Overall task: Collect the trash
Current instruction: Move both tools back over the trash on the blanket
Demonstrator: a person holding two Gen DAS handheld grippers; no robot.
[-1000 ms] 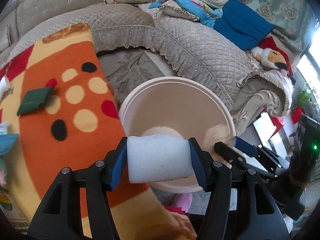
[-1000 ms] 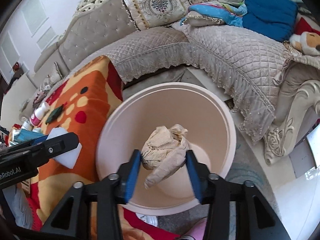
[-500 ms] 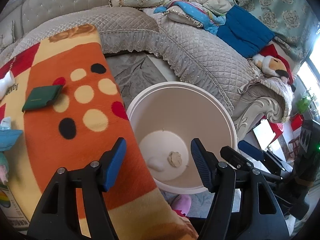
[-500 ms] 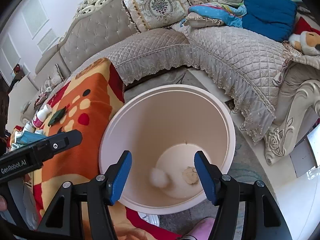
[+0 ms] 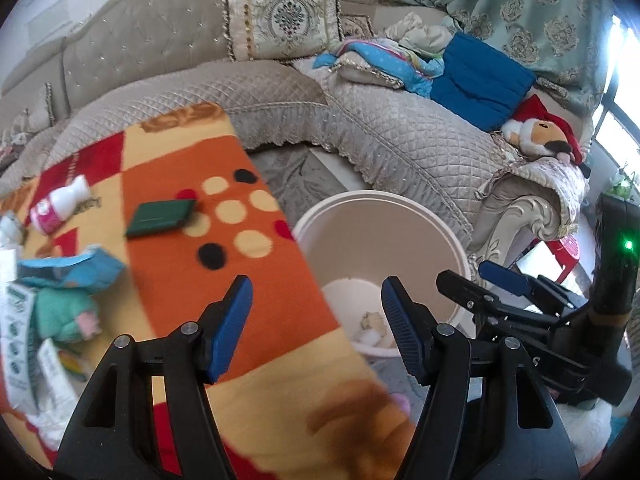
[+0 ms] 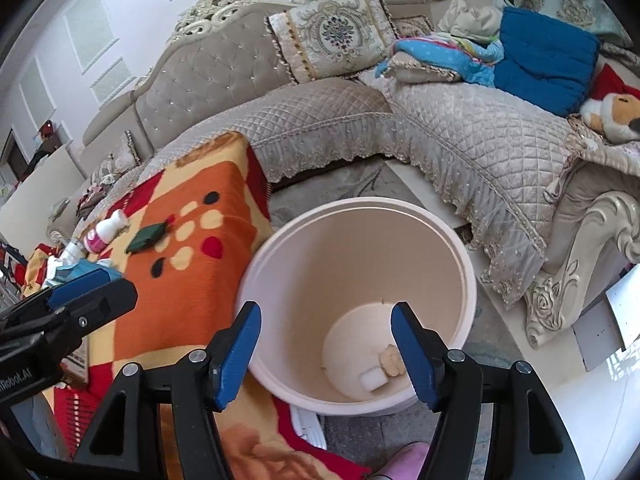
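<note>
A cream waste bin (image 6: 360,256) stands on the floor beside the orange blanket-covered table (image 6: 200,264). A white foam block (image 6: 372,380) and a crumpled beige paper ball (image 6: 392,360) lie on its bottom. My right gripper (image 6: 326,352) is open and empty above the bin's near rim. My left gripper (image 5: 316,328) is open and empty over the table's edge, left of the bin (image 5: 380,236). On the table lie a pink-labelled white bottle (image 5: 60,204), a green wallet (image 5: 160,220) and a torn blue wrapper (image 5: 72,268).
A quilted beige corner sofa (image 6: 460,128) curves behind the bin, with a patterned cushion (image 6: 332,36), a blue cushion (image 6: 544,64) and a plush toy (image 6: 612,116). More packets and paper (image 5: 24,340) lie at the table's left edge.
Both grippers opened and dropped the foam block and the paper ball into the bin. Both have since drawn back and up; the left has swung left over the table.
</note>
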